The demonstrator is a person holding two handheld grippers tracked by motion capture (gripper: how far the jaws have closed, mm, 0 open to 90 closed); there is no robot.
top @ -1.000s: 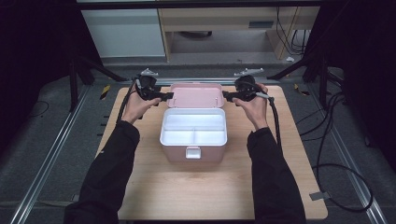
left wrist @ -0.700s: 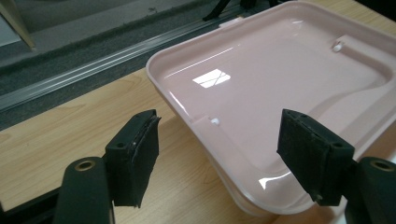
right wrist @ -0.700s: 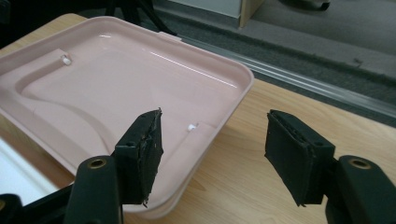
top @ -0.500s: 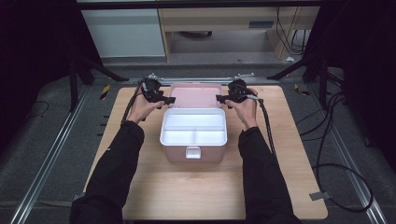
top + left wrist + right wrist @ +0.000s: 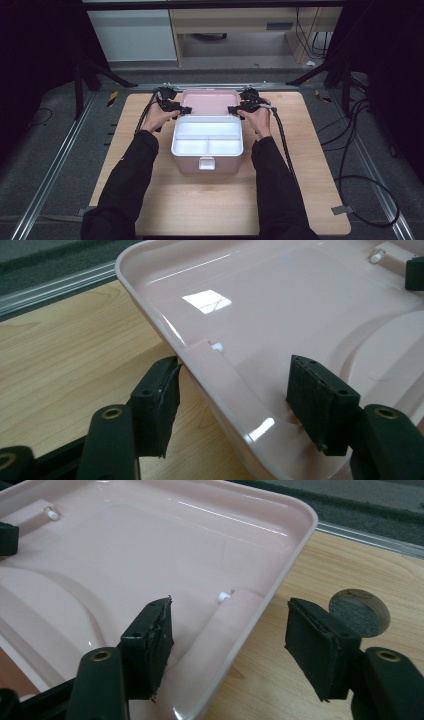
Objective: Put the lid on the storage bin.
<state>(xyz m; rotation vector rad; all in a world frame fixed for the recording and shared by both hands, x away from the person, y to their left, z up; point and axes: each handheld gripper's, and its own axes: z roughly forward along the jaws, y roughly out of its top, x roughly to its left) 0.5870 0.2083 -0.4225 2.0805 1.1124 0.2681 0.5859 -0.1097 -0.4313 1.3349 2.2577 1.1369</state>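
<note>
A pink box [image 5: 207, 165] with a white divided tray [image 5: 208, 138] inside stands mid-table, its pink lid [image 5: 209, 101] swung open and lying back behind it. My left gripper [image 5: 181, 108] is open astride the lid's left rim [image 5: 220, 385], one jaw outside over the wood and one inside the lid. My right gripper [image 5: 234, 109] is open astride the lid's right rim [image 5: 250, 630] the same way. The wide-open jaws of my left gripper [image 5: 235, 400] and my right gripper [image 5: 230, 647] show nothing pinched between them.
The wooden table [image 5: 150, 200] has a round hole [image 5: 359, 610] near the lid's right side. Metal rails [image 5: 55, 165] run along both sides, and cables [image 5: 360, 165] lie on the floor at the right. A cabinet [image 5: 132, 30] stands beyond the table.
Both hands have moved inward from the lid's outer corners, and each open gripper now straddles a side rim of the lid.
</note>
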